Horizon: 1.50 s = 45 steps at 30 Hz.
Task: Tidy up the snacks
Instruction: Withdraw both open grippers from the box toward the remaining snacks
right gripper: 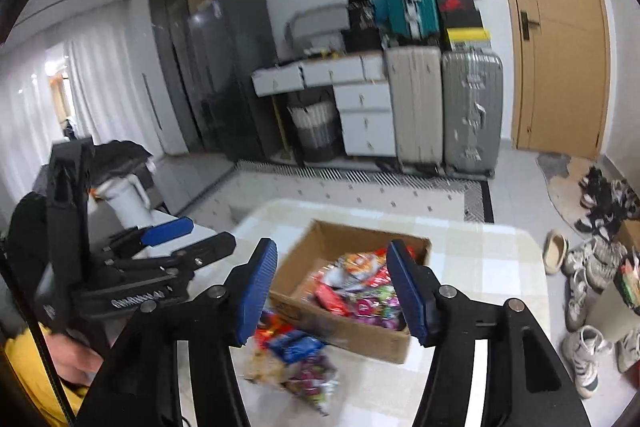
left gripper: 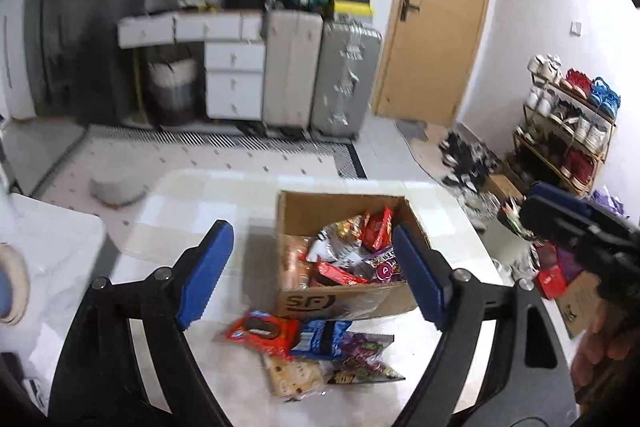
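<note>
Your left gripper (left gripper: 312, 275) hangs wide open and empty above the table (left gripper: 192, 195). The loose snack packets (left gripper: 308, 343) lie in a heap at lower centre of its view, directly beneath and between its fingers, touching the cardboard box (left gripper: 344, 301) of snacks behind. Your right gripper (right gripper: 332, 291), partly open, holds nothing; the heap sits lower left of its view, so the left looks nearer.

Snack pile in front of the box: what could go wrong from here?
1. The loose packets overlap, so a grab at the red cookie pack may drag the blue one along.
2. The cardboard box looks heaped; added packets could slide out.
3. Both open grippers, left gripper and right gripper, aim at the same spot and might collide.
</note>
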Available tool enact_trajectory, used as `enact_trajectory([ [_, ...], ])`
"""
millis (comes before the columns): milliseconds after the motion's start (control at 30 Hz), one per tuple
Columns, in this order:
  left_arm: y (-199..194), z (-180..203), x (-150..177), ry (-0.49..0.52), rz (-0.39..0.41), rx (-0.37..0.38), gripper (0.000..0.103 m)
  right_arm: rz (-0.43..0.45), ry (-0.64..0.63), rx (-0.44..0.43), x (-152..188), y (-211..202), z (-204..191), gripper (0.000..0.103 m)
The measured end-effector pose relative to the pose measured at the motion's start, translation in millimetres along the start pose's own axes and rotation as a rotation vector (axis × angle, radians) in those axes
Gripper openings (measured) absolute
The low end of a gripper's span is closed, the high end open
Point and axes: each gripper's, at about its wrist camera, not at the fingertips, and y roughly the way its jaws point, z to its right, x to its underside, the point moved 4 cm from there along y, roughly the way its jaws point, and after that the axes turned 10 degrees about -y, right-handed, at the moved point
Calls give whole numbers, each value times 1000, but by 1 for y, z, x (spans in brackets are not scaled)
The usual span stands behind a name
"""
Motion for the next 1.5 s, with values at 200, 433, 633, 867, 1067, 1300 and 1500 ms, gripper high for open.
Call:
enact_trajectory([
  [200, -75, 0, 17, 13, 64, 5, 83, 131, -37, -21, -10, -76, -48, 86],
  [433, -156, 4, 48, 82, 170, -38, 103, 212, -85, -53, -6, -137, -101, 89],
  [633, -198, -2, 81, 111, 180, -42, 103, 215, -114, -57, 24, -153, -136, 99],
  [867, -212, -35, 124, 57, 183, -70, 103, 202, -2, -28, 96, -141, -145, 102],
  [1067, -190, -72, 177, 18, 148, -89, 103, 197, 52, 19, 158, -128, -145, 102],
  [1300, -138, -99, 206, -28, 13, -117, 103, 148, 31, 26, 189, -100, -141, 102],
  [1500, -110, -104, 211, -36, -36, -98, 103, 110, 53, -6, 194, -76, -137, 102],
])
